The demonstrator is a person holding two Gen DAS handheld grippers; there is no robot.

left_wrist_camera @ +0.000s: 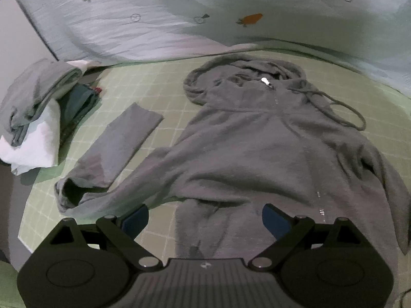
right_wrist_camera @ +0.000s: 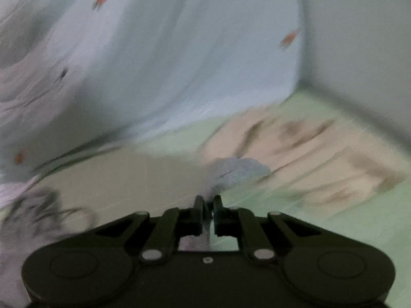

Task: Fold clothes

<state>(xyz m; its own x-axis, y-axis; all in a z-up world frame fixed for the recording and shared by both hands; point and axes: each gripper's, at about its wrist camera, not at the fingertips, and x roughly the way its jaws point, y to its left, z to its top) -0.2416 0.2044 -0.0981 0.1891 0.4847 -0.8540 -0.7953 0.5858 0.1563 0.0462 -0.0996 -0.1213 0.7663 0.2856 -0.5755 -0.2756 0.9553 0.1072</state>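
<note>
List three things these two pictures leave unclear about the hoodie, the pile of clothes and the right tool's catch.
- Hoodie, left wrist view: its hem is hidden behind the left tool.
- Pile of clothes, same view: the lower garments are covered by the top ones.
- Right tool, right wrist view: shut on grey cloth; blur hides which part of a garment this is.

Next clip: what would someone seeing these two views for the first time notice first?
A grey hoodie lies spread on the green checked sheet, hood toward the pale carrot-print blanket at the top of the left wrist view. The left hand-held gripper hangs open over its hem; a clothes pile sits at the left. In the blurred right wrist view, the right hand-held gripper is shut on grey fabric.
</note>
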